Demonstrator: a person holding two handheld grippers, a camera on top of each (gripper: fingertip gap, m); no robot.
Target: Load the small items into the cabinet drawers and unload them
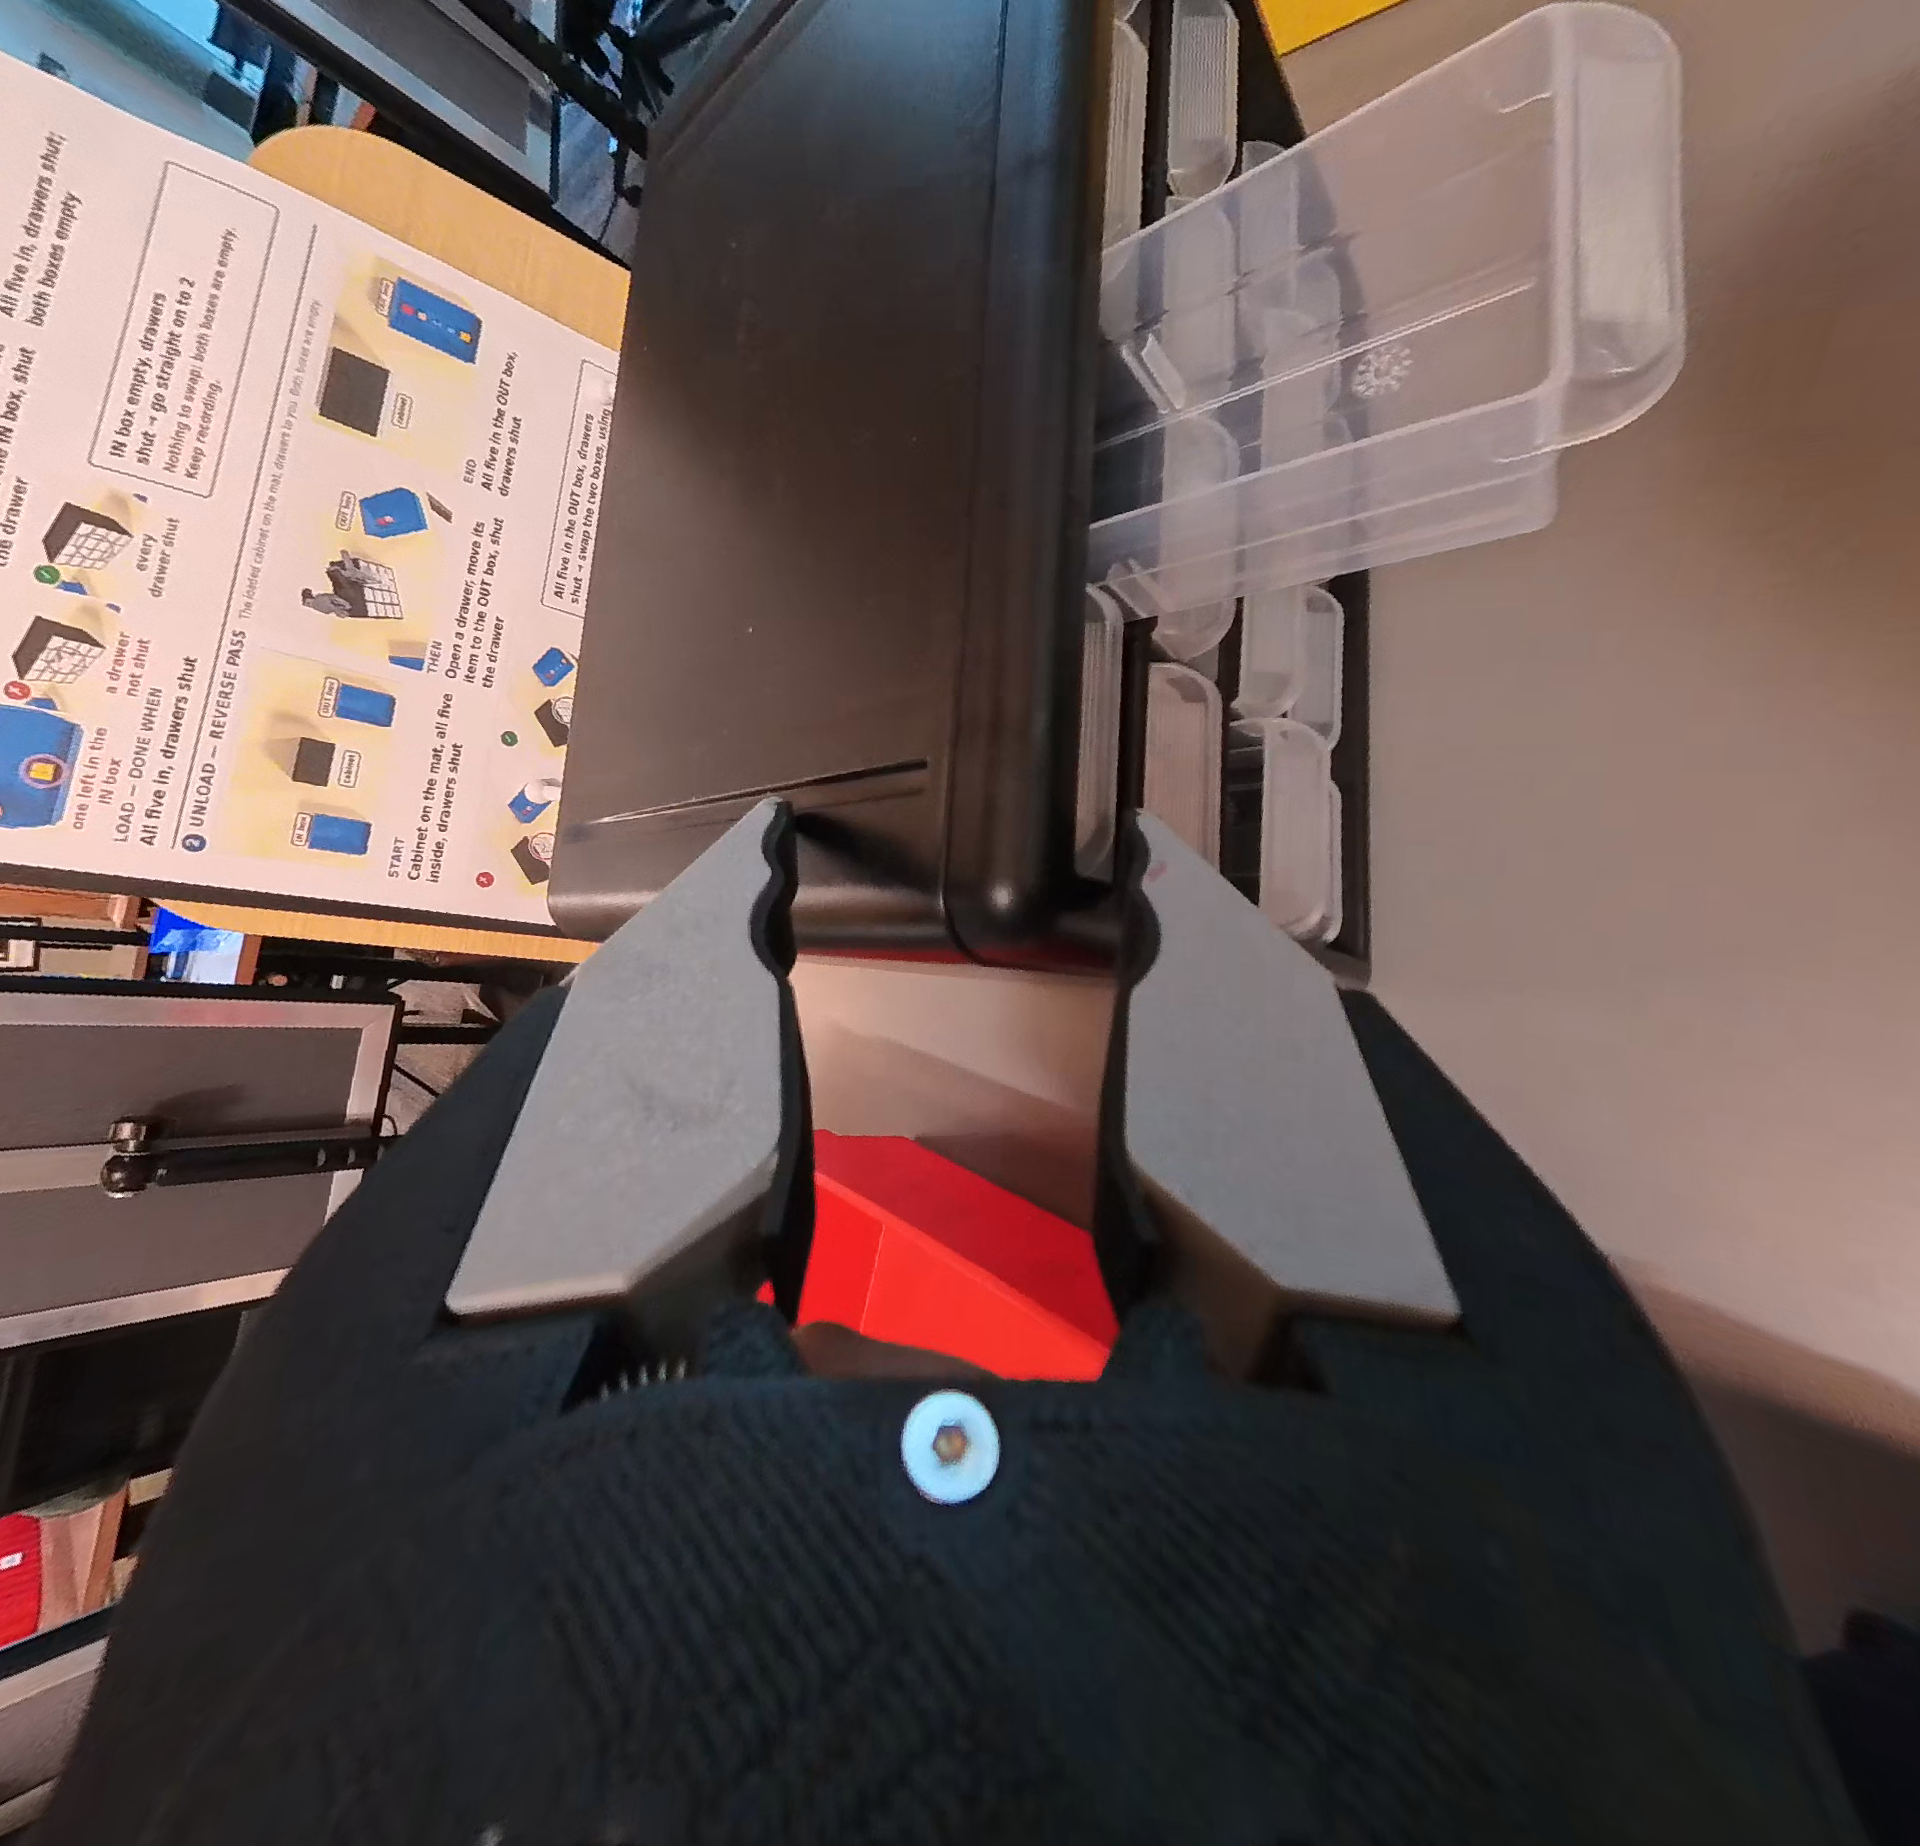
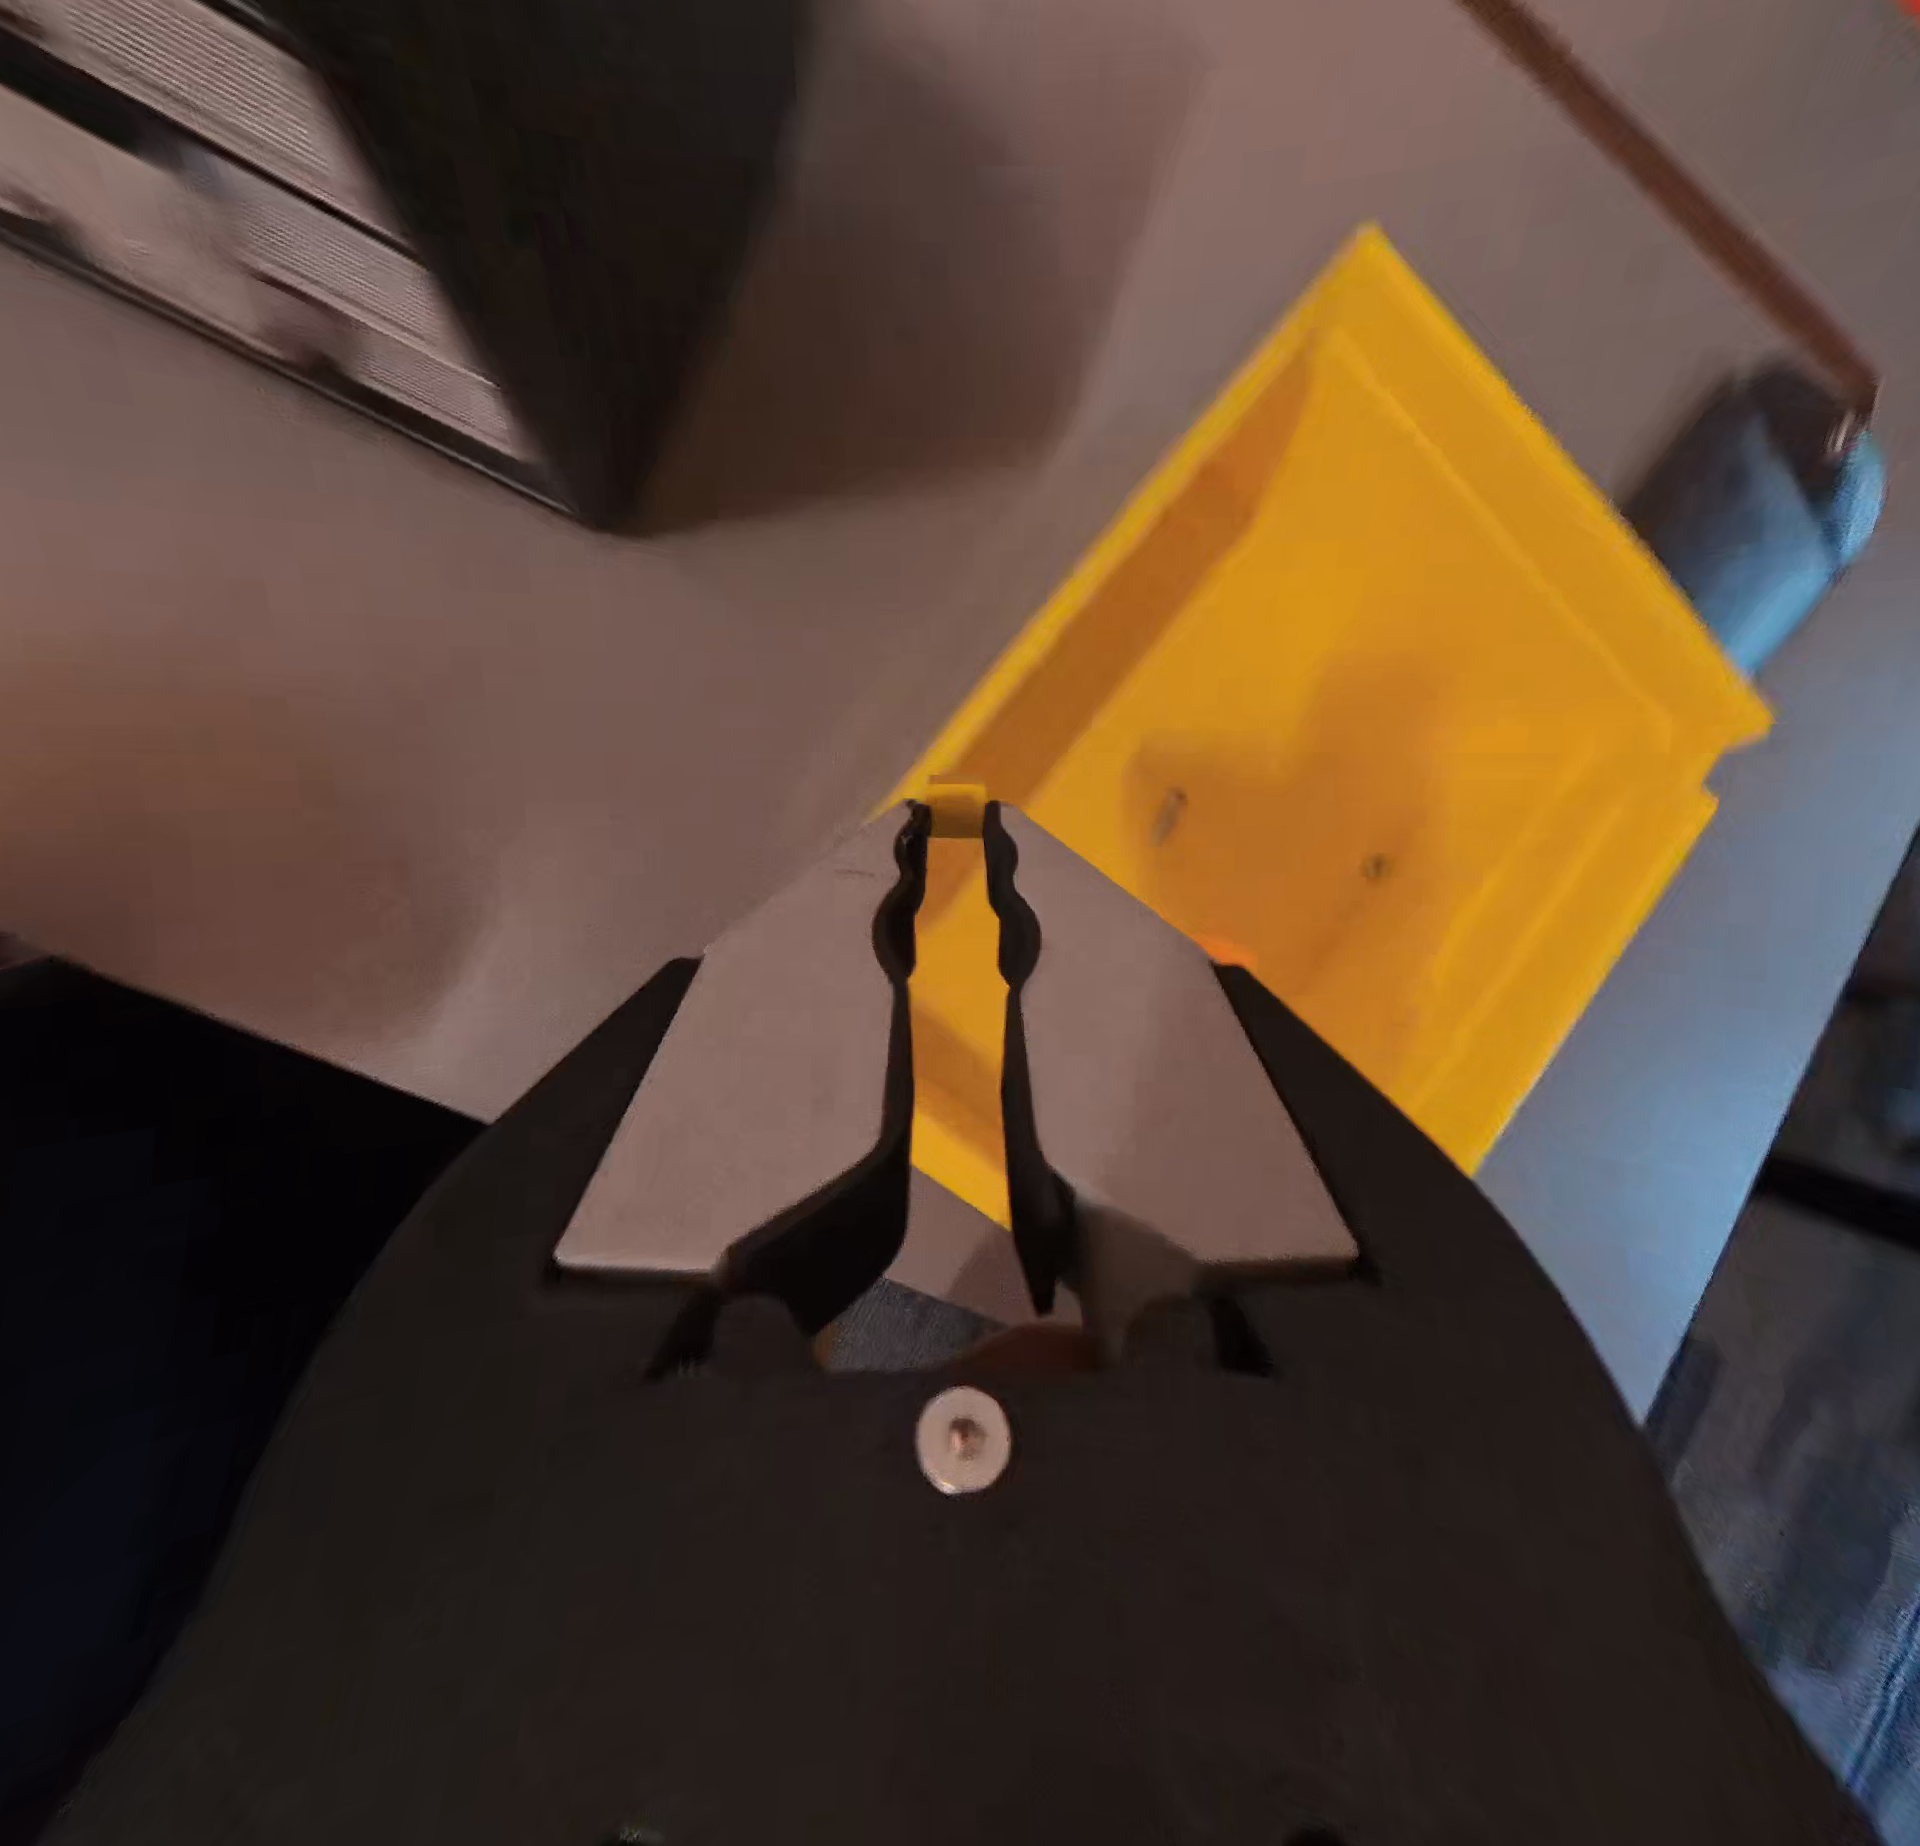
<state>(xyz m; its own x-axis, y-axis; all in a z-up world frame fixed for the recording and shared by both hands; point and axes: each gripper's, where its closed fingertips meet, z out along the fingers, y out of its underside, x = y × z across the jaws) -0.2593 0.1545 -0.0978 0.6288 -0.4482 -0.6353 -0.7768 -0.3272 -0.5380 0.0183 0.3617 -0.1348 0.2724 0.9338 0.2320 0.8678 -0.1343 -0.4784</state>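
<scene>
**Carry the yellow piece to the open drawer; keep the cabinet braced**

Right gripper [image 2: 951, 825]: black claw with grey finger blocks, clenched on a small yellow block-shaped item [image 2: 954, 809], pinched right at the fingertips with both pads on it. It sits over the near corner of the open yellow plastic bin [image 2: 1382, 653], which looks almost empty apart from an orange scrap near the gripper. The view is motion-blurred.

Left gripper [image 1: 961, 861]: released, jaws wide and straddling the near corner of the black plastic small-parts cabinet [image 1: 831, 446]. I can't tell whether the pads press on it. One clear plastic drawer [image 1: 1455, 290] is pulled out and looks empty; the others look shut. A red box [image 1: 935, 1266] lies below the claw.

My read of the step: load, item headed for that drawer.
- The tip pinch is shallow, so no fast swings.
- Keep the left claw steadying the cabinet corner.
- Come in above the drawer's rim, lower inside, then release.
- Aim mid-drawer, away from the outer lip.
</scene>
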